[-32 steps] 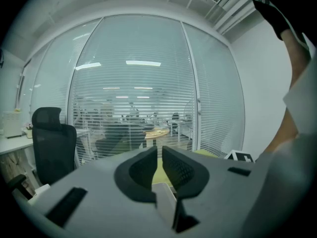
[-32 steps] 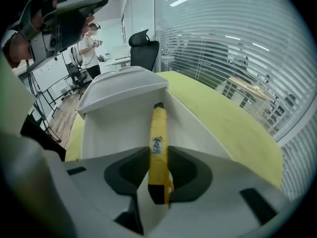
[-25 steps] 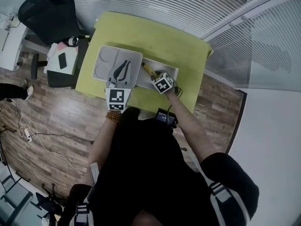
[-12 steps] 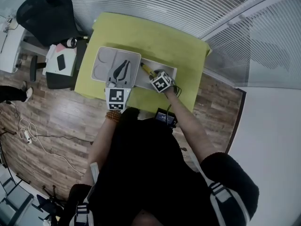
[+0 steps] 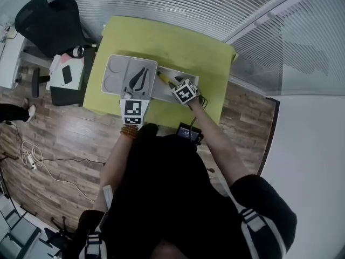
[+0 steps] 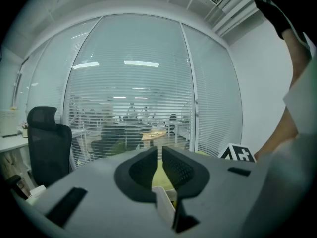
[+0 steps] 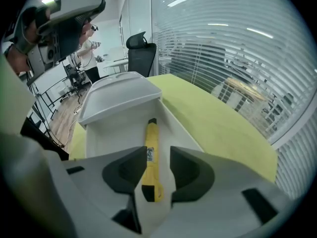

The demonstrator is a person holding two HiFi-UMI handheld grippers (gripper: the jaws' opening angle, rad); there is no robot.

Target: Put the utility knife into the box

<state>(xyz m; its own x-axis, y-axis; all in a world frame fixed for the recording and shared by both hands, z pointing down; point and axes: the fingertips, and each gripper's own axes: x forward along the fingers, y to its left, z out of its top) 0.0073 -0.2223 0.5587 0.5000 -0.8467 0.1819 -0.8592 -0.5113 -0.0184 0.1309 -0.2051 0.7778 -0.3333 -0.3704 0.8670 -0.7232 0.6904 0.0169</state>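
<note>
1. The yellow utility knife (image 7: 150, 155) lies flat on the floor of the white box (image 7: 111, 130). Its long axis runs along the box and its black tip points toward the far end. Judgement: the placement is done, or all but done.
2. The right gripper (image 7: 158, 157) has its tongs spread and hovers over the knife's near end. A gap shows along the right side of the handle, so the knife looks free, not pinched.
3. The left gripper (image 6: 159, 155) has its tongs pressed almost together, with only a slit of green showing between the tips. A pale plastic edge sits low between them, probably the rim of the lid (image 7: 119, 90). Likely reason: it holds the lid back so the box mouth is open.
4. Edges: in the right gripper view the knife lies nearer the box's right wall. The lid rises at upper centre-left, touching the box's far end.
5. Open room: the green table (image 7: 213, 118) is bare to the right of the box. Up and back looks free for the right gripper to withdraw. In the head view the box sits near the table's front edge, so a sideways nudge is risky.
</note>
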